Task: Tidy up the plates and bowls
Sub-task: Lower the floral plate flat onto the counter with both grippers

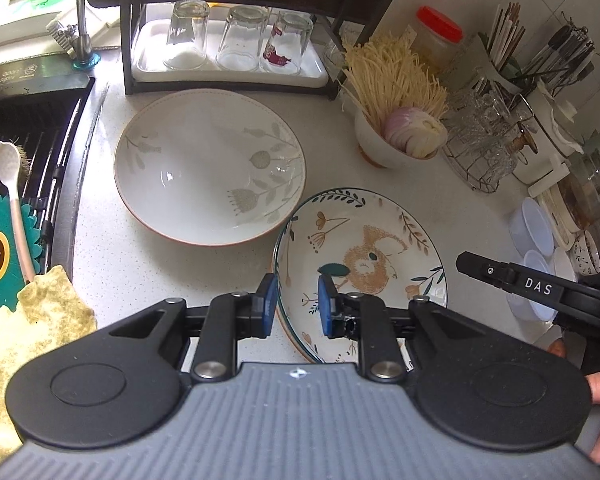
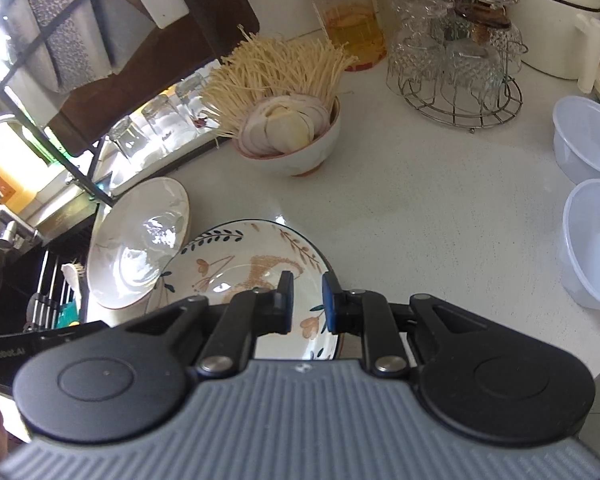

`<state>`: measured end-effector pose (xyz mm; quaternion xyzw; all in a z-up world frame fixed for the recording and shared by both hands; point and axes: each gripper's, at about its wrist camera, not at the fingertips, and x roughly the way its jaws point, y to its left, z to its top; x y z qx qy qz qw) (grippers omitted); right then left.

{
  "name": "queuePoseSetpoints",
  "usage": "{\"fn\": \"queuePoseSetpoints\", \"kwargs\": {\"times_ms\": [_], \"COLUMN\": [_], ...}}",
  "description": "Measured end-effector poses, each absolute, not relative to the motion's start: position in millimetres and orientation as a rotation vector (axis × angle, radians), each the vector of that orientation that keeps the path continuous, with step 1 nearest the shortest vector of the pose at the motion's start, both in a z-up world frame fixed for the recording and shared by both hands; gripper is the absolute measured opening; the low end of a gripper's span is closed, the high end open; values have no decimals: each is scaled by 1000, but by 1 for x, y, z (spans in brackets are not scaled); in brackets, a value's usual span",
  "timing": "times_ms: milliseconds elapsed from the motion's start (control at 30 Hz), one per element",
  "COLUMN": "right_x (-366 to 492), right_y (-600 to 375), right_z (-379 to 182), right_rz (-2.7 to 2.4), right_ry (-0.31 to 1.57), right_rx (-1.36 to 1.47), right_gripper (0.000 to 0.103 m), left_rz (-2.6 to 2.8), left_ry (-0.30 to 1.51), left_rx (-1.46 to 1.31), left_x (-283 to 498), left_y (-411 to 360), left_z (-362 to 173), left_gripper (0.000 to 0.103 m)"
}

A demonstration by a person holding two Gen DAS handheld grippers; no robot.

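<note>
A large white bowl with pale leaf prints [image 1: 208, 168] sits on the white counter. A smaller plate with a fox and leaf pattern [image 1: 364, 256] lies just right of it, its rim next to the bowl. My left gripper [image 1: 298, 304] is open, its fingers straddling the patterned plate's left rim. My right gripper [image 2: 306, 300] is open over the same plate [image 2: 240, 264], near its right side. The white bowl shows to the left in the right wrist view [image 2: 140, 240]. The right gripper's body shows at the right of the left wrist view [image 1: 540, 292].
A bowl of noodles and sliced onion [image 1: 400, 136] stands behind the plate. A rack with upturned glasses [image 1: 236, 44] is at the back. A sink rack [image 1: 24, 152] and cloth [image 1: 28, 320] lie left. Plastic tubs [image 2: 588, 208] and a wire glass stand [image 2: 456, 64] are at the right.
</note>
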<state>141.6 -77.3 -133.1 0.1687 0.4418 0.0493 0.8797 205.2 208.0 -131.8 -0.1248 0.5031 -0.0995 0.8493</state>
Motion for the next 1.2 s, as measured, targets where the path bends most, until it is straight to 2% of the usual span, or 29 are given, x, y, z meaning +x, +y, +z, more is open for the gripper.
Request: {"fn": "queuePoseSetpoints", "kwargs": {"times_ms": [933,1200], "right_x": [51,38], "right_y": [-83,-87], "right_z": [-45,-40], "right_rz": [355,410], "right_ry": [752,768], "right_rx": [264,216], "right_gripper": [19,19], "left_rz": [-135,-93], "left_ry": [821,798], "left_rx": [-269,-268], "left_x": [84,57], "left_y": [171,165], "left_z": [-46,-34], "left_gripper": [24,24]}}
